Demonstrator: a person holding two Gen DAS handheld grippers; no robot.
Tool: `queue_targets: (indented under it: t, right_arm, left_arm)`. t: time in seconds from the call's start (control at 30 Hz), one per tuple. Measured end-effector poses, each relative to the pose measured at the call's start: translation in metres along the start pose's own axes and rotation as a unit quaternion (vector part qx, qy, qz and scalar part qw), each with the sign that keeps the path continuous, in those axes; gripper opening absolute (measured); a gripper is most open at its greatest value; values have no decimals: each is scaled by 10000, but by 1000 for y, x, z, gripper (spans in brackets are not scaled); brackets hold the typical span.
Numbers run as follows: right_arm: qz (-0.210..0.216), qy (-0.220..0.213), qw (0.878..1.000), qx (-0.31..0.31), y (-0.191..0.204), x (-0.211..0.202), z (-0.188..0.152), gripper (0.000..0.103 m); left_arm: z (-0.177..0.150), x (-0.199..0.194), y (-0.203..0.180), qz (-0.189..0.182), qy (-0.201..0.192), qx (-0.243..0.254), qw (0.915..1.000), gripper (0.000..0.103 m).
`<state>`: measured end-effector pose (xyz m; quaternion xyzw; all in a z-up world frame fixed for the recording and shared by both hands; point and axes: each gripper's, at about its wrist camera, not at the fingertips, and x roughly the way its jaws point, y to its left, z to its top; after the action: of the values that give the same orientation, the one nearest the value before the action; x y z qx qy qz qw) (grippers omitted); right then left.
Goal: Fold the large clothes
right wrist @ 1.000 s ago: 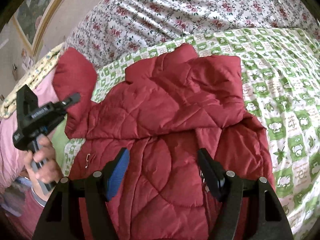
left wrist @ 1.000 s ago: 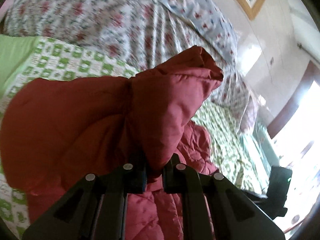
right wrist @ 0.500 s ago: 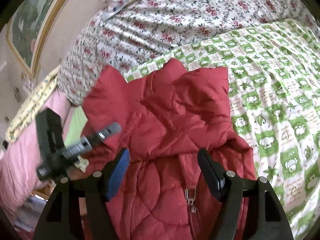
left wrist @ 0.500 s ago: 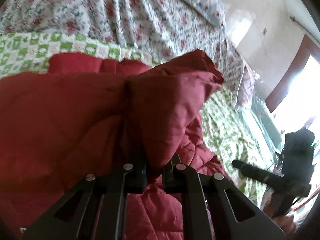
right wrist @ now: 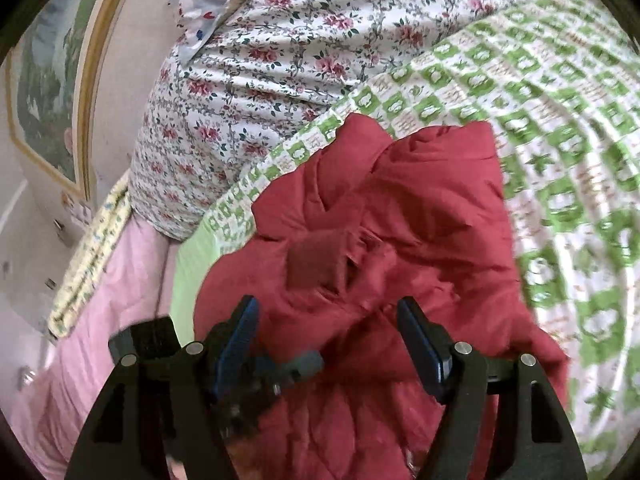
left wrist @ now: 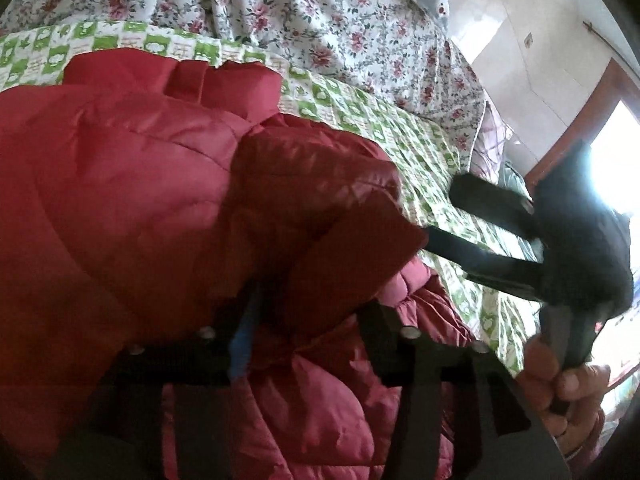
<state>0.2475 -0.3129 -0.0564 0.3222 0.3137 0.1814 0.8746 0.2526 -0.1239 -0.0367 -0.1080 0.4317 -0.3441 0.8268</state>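
A red quilted jacket (left wrist: 132,208) is shown spread on a bed, lying on a green-and-white checked sheet (right wrist: 568,128) with a floral quilt (right wrist: 256,72) bunched beyond it. In the left wrist view, the left claw (left wrist: 308,320) is seen with its jaws opening — a folded sleeve (left wrist: 320,200) of the jacket lies between them, draped over the body of the garment, and the pads are not seen pressing on it. In the right wrist view, the right claw (right wrist: 326,344) is held with its jaws wide apart just above the lower part of the jacket (right wrist: 400,224); nothing is clamped. The right claw (left wrist: 488,236) is also seen in the left view, blurred, gripped by a hand (left wrist: 560,384) at the jacket's right edge.
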Motion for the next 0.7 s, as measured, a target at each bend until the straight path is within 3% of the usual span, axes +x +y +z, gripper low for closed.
queue_targets:
  t: [0.07, 0.13, 0.23, 0.27, 0.3, 0.5, 0.7]
  right_arm:
    - [71, 43, 9999, 111, -5, 9, 3, 73]
    - [-1, 132, 9997, 185, -10, 19, 5, 64]
    - [-103, 264, 9994, 185, -14, 33, 4, 36]
    - [-167, 274, 9993, 168, -15, 35, 3, 21]
    - [-215, 262, 9993, 157, -16, 36, 2, 16]
    - [-248, -98, 9996, -57, -12, 18, 5, 9]
    - [-376, -475, 9976, -329, -4, -13, 18, 7]
  left_arm:
    - [-1, -1, -2, 23, -2, -16, 10000, 51]
    - [0, -1, -3, 24, -10, -43, 10000, 51]
    - [-2, -4, -1, 14, 7, -97, 10000, 51]
    - [-3, -7, 0, 5, 25, -127, 9999, 51]
    - [-5, -9, 1, -11, 33, -146, 9999, 51]
    - [-11, -56, 11, 24, -263, -211, 9994, 51]
    - [3, -103, 51, 728, -803, -527, 9927, 51]
